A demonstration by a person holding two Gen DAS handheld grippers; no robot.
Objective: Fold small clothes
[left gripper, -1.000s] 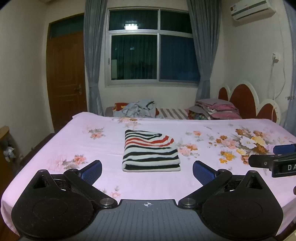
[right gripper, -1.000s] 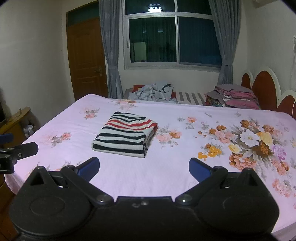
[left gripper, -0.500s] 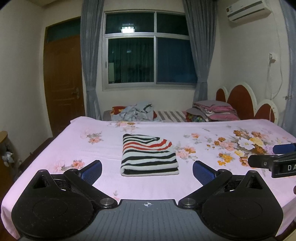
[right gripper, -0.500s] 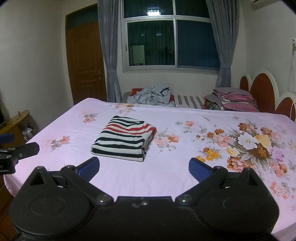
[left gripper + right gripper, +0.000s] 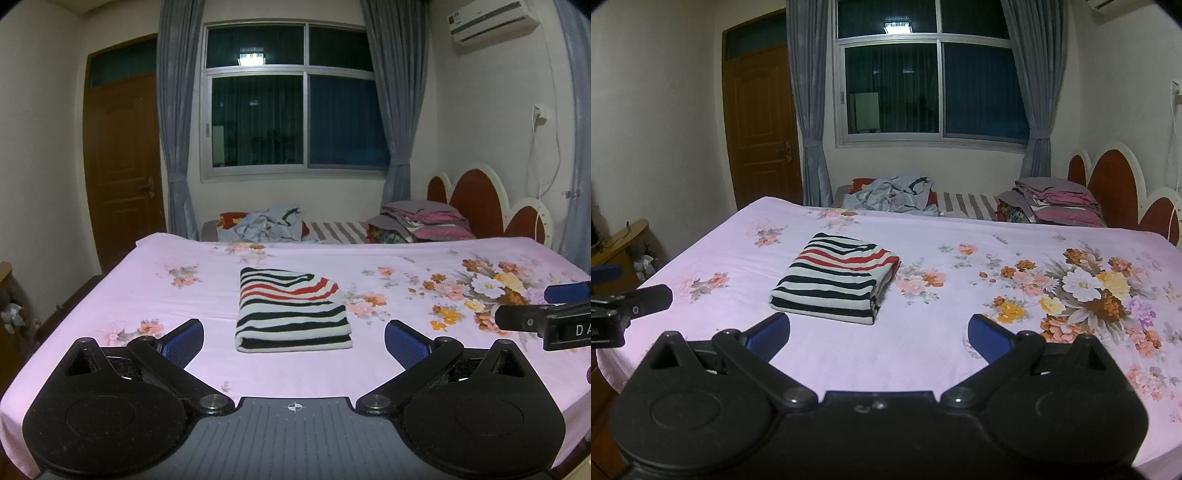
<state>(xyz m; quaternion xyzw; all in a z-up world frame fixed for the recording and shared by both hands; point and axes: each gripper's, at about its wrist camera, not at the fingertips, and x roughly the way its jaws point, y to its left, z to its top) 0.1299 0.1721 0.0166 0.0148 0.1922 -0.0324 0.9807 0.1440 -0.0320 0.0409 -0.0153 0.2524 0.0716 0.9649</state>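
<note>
A folded garment with black, white and red stripes (image 5: 291, 310) lies flat on the pink floral bed sheet (image 5: 406, 280). It also shows in the right wrist view (image 5: 836, 280), left of centre. My left gripper (image 5: 293, 341) is open and empty, held back from the garment's near edge. My right gripper (image 5: 879, 336) is open and empty, to the right of the garment and clear of it. The right gripper's finger shows at the right edge of the left wrist view (image 5: 532, 317). The left gripper's finger shows at the left edge of the right wrist view (image 5: 635, 301).
A heap of unfolded grey-blue clothes (image 5: 269, 225) and a stack of folded pink and grey laundry (image 5: 424, 223) lie beyond the bed's far edge. A red and white headboard (image 5: 491, 199) stands at the right. A wooden door (image 5: 122, 166) and a low cabinet (image 5: 624, 240) are at the left.
Both grippers have drawn back and risen slightly from the bed, so the folded garment looks a little farther away. The garment has not moved. Both grippers stay open.
</note>
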